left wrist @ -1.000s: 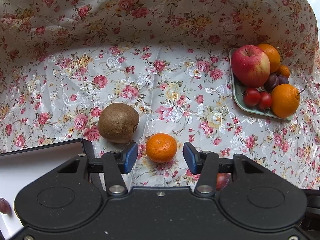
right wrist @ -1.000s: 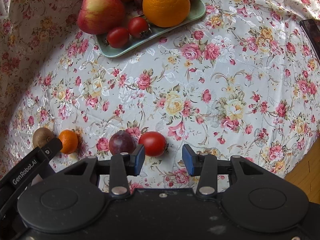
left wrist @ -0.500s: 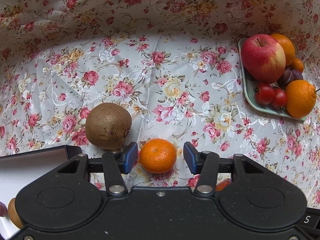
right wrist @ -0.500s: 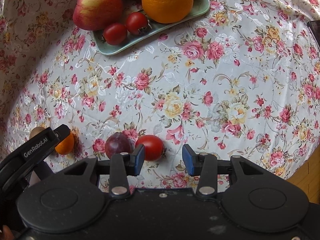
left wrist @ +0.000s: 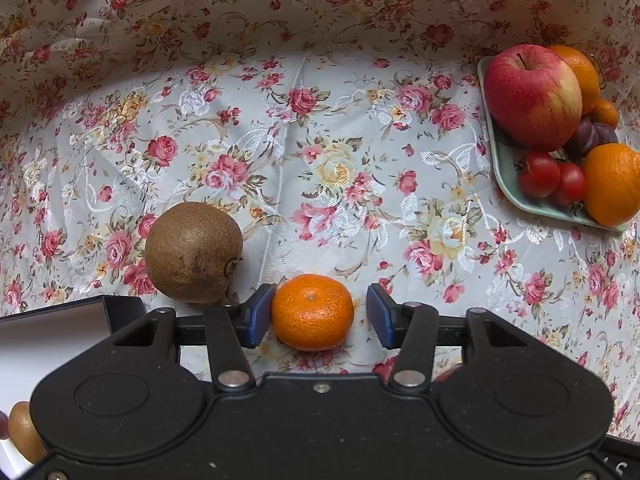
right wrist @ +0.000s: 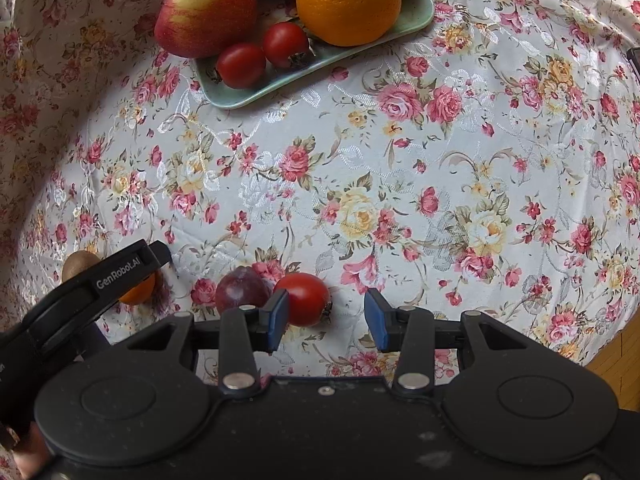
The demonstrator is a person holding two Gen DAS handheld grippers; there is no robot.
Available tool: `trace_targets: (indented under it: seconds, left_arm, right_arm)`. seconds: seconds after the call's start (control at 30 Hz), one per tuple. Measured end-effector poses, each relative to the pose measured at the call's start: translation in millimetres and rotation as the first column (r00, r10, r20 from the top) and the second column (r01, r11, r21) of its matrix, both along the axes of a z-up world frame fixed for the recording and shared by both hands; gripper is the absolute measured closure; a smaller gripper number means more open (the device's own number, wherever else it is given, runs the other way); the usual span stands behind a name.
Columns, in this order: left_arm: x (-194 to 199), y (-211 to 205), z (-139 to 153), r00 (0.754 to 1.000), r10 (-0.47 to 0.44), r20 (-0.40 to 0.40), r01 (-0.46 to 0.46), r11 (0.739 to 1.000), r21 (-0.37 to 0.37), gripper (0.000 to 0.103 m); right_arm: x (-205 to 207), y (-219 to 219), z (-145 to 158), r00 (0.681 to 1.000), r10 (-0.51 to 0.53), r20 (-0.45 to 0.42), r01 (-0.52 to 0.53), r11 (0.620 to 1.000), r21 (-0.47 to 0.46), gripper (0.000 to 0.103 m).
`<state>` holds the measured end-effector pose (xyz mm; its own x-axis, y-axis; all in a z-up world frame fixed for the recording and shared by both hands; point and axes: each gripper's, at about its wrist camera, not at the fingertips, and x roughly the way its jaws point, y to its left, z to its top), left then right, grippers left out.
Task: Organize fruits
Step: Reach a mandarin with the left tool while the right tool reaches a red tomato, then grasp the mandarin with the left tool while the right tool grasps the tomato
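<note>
**Already framed: mandarin inside the left claw**

Here the mandarin (left wrist: 312, 311) sits on the floral surface (left wrist: 340, 152) between your left claw's (left wrist: 316, 315) spread pads, hugging the left one. Your right claw (right wrist: 326, 315), also spread, has the tomato (right wrist: 306, 298) at its left pad.

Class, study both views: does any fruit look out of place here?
Yes. Four fruits lie loose on the cloth, off the green plate: a kiwi, a mandarin, a plum and a tomato. Nothing looks spilled or damaged.
</note>
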<state>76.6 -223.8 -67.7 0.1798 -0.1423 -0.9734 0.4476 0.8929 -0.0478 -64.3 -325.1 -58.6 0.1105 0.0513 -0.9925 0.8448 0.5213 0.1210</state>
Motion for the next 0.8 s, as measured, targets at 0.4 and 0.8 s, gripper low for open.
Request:
trace_targets:
  seconds: [0.4,0.8]
  left_arm:
    - [0,-4,-2,1.000,-0.017,-0.010,0.016,1.000,-0.009,0.047]
    - [0,-6,-3,1.000,-0.026,-0.011,0.026,1.000,-0.008,0.047]
  right_arm:
    - [24,17,-16,0.997,0.071,-0.019,-0.071,0.997,-0.016,0.058]
    - [37,27,-35,0.993,0.081,-0.088,-0.086,0.994,-0.060,0.057]
